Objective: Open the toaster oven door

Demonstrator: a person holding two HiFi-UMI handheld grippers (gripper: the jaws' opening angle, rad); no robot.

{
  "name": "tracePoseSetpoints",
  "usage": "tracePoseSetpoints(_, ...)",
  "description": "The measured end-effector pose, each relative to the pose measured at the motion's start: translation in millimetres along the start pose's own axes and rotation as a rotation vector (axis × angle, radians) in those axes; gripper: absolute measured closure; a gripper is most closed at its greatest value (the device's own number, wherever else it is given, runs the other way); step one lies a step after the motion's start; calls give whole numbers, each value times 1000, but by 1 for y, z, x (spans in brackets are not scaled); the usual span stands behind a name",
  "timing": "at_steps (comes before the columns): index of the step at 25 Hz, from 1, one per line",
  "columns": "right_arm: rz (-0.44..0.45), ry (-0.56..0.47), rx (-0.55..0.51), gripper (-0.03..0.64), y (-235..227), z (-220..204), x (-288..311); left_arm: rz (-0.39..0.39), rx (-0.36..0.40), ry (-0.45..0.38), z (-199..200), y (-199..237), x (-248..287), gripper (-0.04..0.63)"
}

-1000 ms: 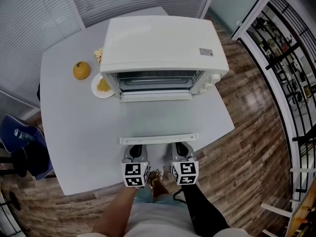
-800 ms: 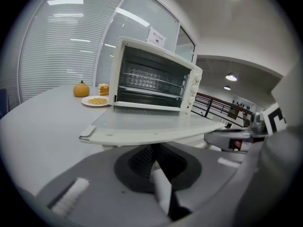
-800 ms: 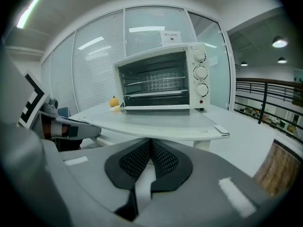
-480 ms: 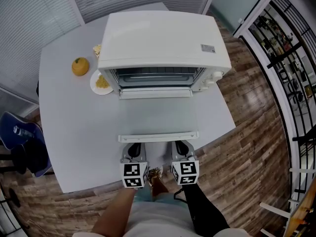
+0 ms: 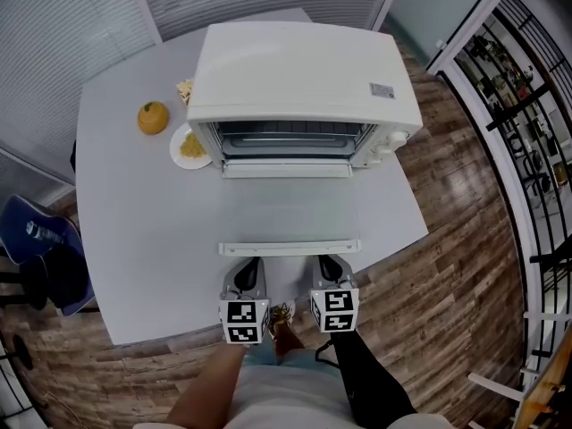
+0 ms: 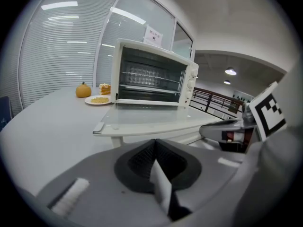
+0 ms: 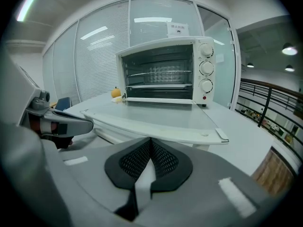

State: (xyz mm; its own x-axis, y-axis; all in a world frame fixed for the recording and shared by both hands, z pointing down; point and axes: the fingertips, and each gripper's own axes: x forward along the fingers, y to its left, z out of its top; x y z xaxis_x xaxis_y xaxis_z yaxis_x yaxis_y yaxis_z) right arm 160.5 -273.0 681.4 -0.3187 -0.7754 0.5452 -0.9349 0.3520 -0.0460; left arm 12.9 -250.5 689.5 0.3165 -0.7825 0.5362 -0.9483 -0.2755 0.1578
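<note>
A white toaster oven [image 5: 304,70] stands at the back of the grey table [image 5: 134,239]. Its glass door [image 5: 288,213] lies folded down flat, with the handle bar [image 5: 289,248] nearest me and the rack inside showing. My left gripper [image 5: 247,273] and right gripper [image 5: 329,269] sit side by side just in front of the handle, apart from it. Both are shut with nothing between their jaws. The left gripper view has the oven [image 6: 151,74] and door [image 6: 151,119] ahead. In the right gripper view the oven [image 7: 163,72] and door [image 7: 151,119] are also ahead.
Left of the oven are an orange fruit [image 5: 153,117], a white plate [image 5: 175,153] with yellow food, and a small cake piece [image 5: 185,90]. A blue chair [image 5: 40,239] stands left of the table. The table's front edge runs under the grippers; a black railing [image 5: 527,132] is on the right.
The head view has shifted slightly, so the oven sits a little differently in the picture. The grippers and the door keep their places.
</note>
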Motion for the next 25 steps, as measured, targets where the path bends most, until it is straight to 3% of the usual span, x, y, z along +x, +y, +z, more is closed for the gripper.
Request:
tracePoseSetpoints(8,-62,71,19,615,-4,-20,-8,-9,22,26,-4,-2,2,538)
tracePoseSetpoints(13,-65,137,-26,614,-2,-24,-3,-11,46,42,1,-5,9,538)
tracePoseSetpoints(25,-55,96,4,614,-9,-22,-10,-23,99,128,-5,-12,17,538)
